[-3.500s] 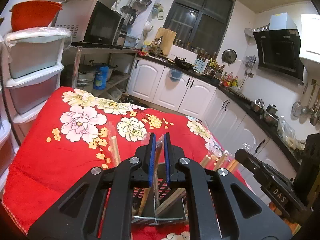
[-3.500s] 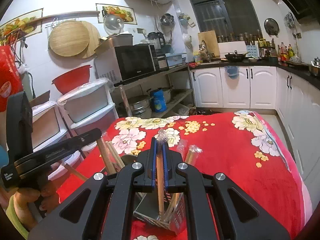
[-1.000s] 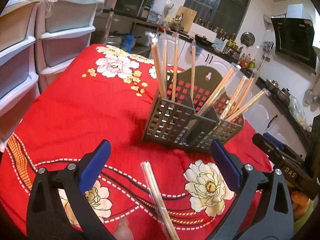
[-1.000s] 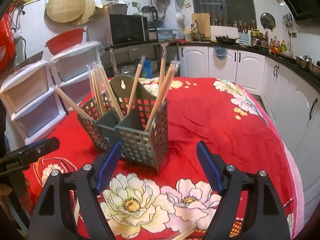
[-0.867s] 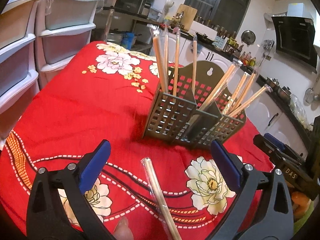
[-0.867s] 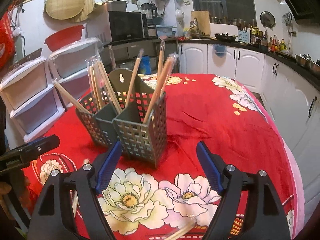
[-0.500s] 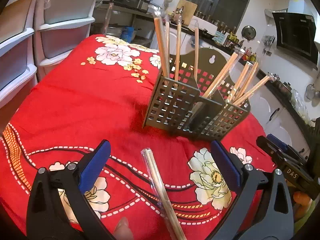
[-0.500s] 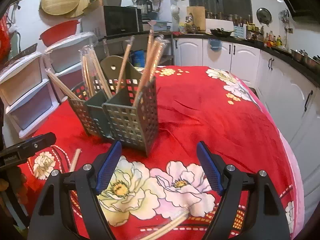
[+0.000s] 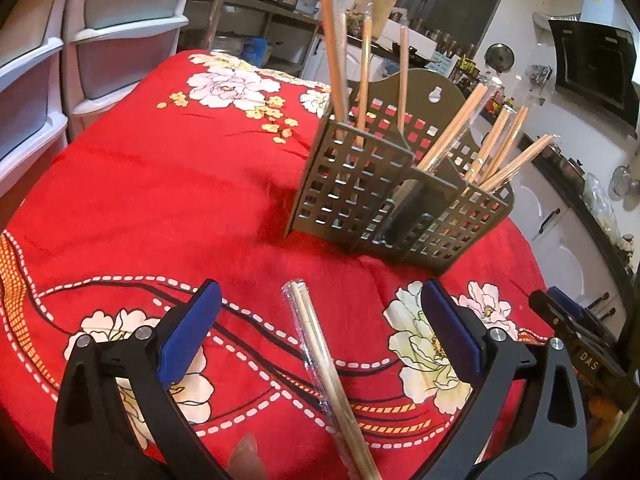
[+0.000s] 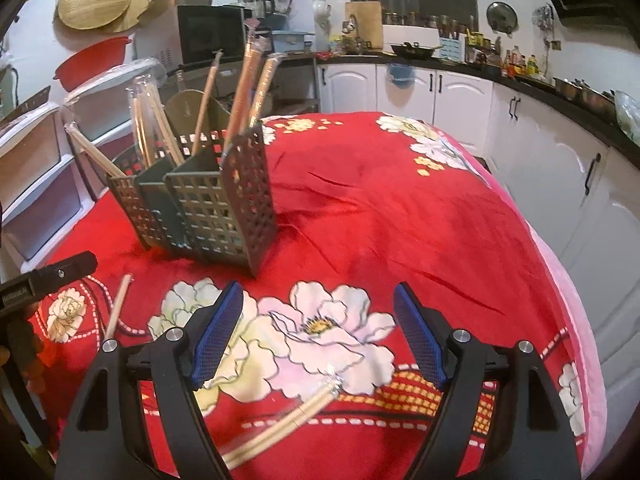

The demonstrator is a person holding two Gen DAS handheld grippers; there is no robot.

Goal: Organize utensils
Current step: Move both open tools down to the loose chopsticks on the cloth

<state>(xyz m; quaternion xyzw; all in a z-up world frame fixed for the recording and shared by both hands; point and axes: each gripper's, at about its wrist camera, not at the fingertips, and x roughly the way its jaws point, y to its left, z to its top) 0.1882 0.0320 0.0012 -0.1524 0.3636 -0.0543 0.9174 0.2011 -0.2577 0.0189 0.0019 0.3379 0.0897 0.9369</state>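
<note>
A grey perforated utensil holder (image 9: pixel 384 196) (image 10: pixel 208 208) stands on the red flowered tablecloth (image 9: pixel 160 184), with several plastic-wrapped chopstick pairs upright in its compartments. A wrapped chopstick pair (image 9: pixel 324 364) lies flat on the cloth between the wide-open jaws of my left gripper (image 9: pixel 320 332), untouched by the pads. My right gripper (image 10: pixel 320 332) is open too; another wrapped pair (image 10: pixel 292 420) lies on the cloth just below its blue pads. The first pair (image 10: pixel 118 304) also shows at the left of the right wrist view, next to the left gripper's tip.
White plastic drawer units (image 9: pixel 48 64) stand just past the table's left side. Kitchen cabinets (image 10: pixel 540 140) and a loaded counter line the far and right walls. The cloth drops off the table edge (image 10: pixel 576 320) at the right.
Both grippers have sunk toward the cloth and closed in on the loose chopstick pairs. The holder now looks larger and higher in both views. The jaws stayed wide open.
</note>
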